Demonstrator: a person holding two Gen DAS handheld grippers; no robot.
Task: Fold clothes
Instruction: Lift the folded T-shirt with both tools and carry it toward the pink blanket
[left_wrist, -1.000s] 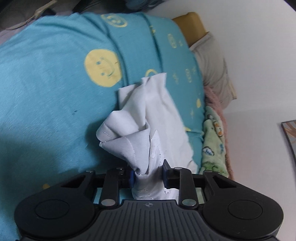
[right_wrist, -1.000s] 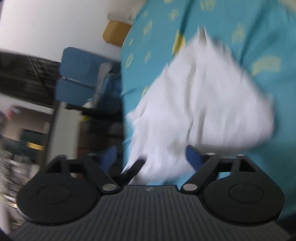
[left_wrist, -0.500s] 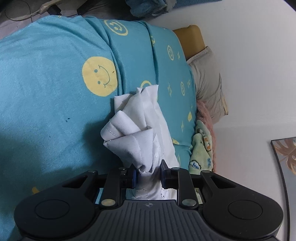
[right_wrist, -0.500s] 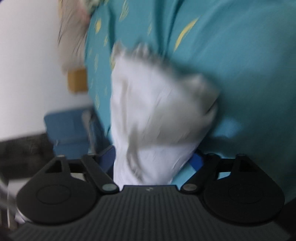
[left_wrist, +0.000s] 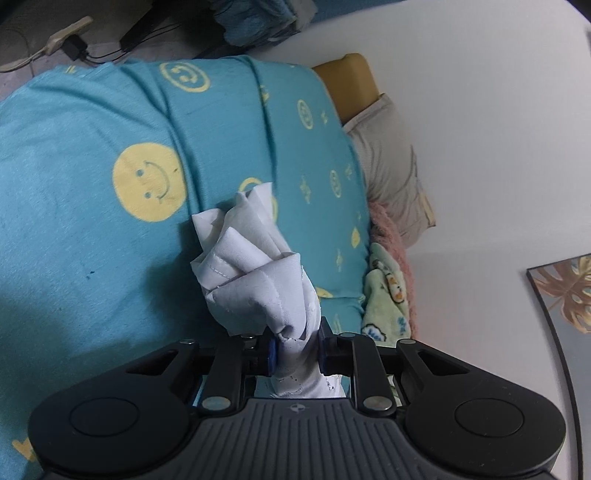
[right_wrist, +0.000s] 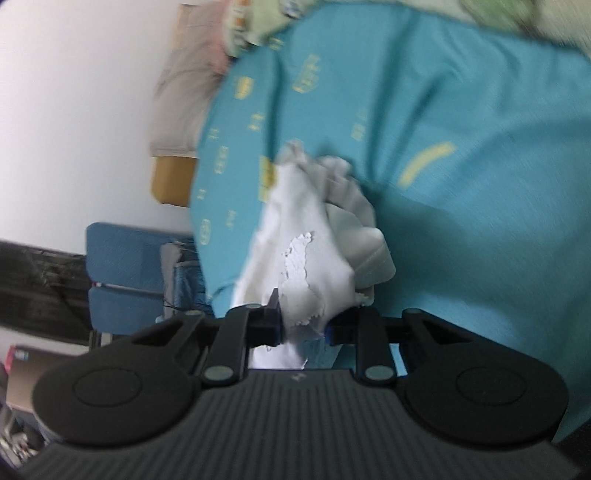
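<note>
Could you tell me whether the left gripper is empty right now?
No, the left gripper is shut on a bunched white garment, which is pinched between its fingers above the teal smiley-face bedsheet.

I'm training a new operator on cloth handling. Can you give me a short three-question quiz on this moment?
1. True or false: the left gripper is open and empty.
2. What does the right gripper hold? A) a pillow B) the white garment C) nothing
3. What pattern marks the teal bedsheet?

Key: 1. False, it is shut on the white garment. 2. B. 3. Yellow smiley faces.
</note>
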